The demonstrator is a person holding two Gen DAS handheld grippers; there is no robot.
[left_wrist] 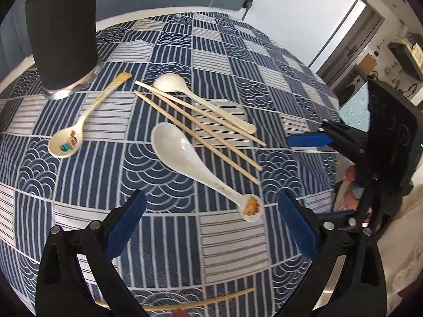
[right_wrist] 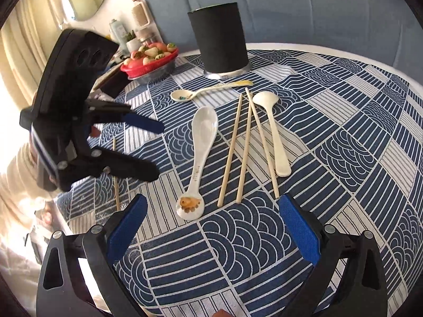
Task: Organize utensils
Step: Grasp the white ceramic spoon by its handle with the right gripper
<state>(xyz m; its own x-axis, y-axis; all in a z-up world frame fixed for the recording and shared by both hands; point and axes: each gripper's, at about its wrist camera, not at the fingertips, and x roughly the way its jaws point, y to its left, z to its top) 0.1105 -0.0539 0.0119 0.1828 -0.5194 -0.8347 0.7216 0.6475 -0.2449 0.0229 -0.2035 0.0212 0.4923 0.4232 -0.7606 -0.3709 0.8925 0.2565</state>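
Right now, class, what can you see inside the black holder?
Nothing can be told: both views show only the black holder from outside, its opaque wall hiding the interior. No utensil sticks out above its rim; spoons and chopsticks lie on the tablecloth.

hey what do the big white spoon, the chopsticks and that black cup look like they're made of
White spoon: likely glazed ceramic, given its glossy sheen and thick body; melamine is possible. Chopsticks: pale, matte tan sticks, probably bamboo or wood. Black cup: matte, non-reflective black wall over a clear, shiny base, perhaps a sleeve around glass or plastic; I can't tell which.
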